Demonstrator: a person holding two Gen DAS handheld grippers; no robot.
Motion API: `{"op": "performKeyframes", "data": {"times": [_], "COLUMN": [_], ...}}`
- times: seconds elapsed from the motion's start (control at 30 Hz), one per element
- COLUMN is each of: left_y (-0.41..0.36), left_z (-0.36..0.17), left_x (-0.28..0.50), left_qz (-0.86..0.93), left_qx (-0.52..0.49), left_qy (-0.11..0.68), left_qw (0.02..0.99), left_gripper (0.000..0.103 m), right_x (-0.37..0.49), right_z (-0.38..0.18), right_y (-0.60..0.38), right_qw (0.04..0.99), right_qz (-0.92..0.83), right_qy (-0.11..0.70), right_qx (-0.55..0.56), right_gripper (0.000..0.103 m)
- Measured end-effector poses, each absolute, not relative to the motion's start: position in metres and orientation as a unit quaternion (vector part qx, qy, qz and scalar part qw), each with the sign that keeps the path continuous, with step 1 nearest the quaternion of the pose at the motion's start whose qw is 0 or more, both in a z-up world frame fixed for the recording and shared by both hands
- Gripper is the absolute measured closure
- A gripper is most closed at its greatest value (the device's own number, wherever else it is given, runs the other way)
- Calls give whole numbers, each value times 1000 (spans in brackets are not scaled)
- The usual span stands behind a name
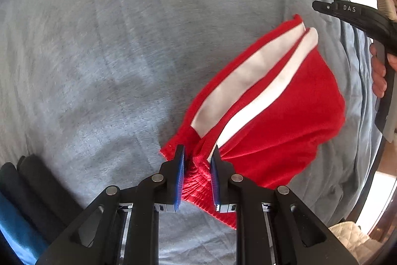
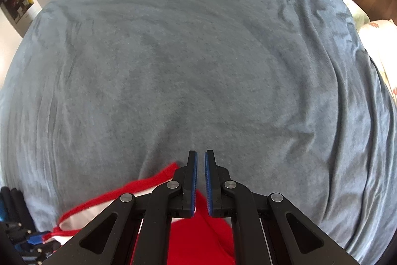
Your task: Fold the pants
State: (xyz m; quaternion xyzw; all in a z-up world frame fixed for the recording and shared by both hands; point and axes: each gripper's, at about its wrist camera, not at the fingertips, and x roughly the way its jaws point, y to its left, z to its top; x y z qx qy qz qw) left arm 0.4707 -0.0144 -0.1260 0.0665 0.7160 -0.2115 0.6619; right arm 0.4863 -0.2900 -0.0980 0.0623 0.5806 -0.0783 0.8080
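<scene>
Nearest the left wrist camera, the left gripper (image 1: 197, 160), blue pads (image 1: 180, 175) narrowed and pinching the gathered red waistband of the pants (image 1: 285, 116). Red shorts-style pants with two white side stripes (image 1: 238, 86), spread over a grey-blue bed cover (image 1: 104, 46) and running from the pinched waistband toward the far right. At the far right of that view, a person's hand (image 1: 379, 76) on the black handle of the right gripper. Dark and blue rolled fabric (image 1: 27, 200) at the near left edge. In the right wrist view, the right gripper (image 2: 201, 158) with jaws all but closed, tips over bare cover, nothing visible between them; red cloth (image 2: 198, 240) below the linkage and trailing near left. Wrinkled cover beyond.
</scene>
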Motion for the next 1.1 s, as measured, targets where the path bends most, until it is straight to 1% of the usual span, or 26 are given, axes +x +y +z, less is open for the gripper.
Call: {"op": "performKeyframes", "data": {"times": [0.17,0.23,0.27,0.3,0.33,0.37,0.5,0.7,0.93,0.97,1.07,1.1], "left_y": [-23,-37,-41,-49,-57,-61,-71,-80,-82,-82,-81,-80], "left_z": [-128,-128,-128,-128,-129,-129,-129,-132,-134,-135,-134,-133], "left_x": [463,457,457,453,449,445,434,417,416,416,417,418], "left_qz": [-202,-193,-186,-177,-167,-163,-146,-142,-138,-138,-138,-138], "left_qx": [85,97,99,102,108,111,130,149,144,143,140,140], "left_qy": [712,704,702,699,695,692,681,676,679,679,680,680], "left_qw": [667,676,681,685,691,695,706,708,707,707,706,706], "left_gripper": [83,83,83,83,83,83,82,82,81,81,80,80], "right_x": [492,487,484,479,475,469,457,448,455,458,461,461], "right_z": [-94,-85,-83,-80,-79,-79,-92,-114,-127,-129,-132,-132], "right_y": [-285,-289,-290,-293,-295,-297,-299,-305,-299,-299,-293,-292], "right_qw": [817,822,824,827,830,832,823,809,803,800,793,791], "right_qz": [-64,-63,-64,-62,-60,-50,-2,31,54,58,68,71], "right_qy": [571,565,563,558,554,552,567,584,587,590,597,598], "right_qx": [42,33,29,27,26,25,27,66,92,97,105,109], "right_gripper": [96,93,82,66,61,60,60,60,60,62,75,76]}}
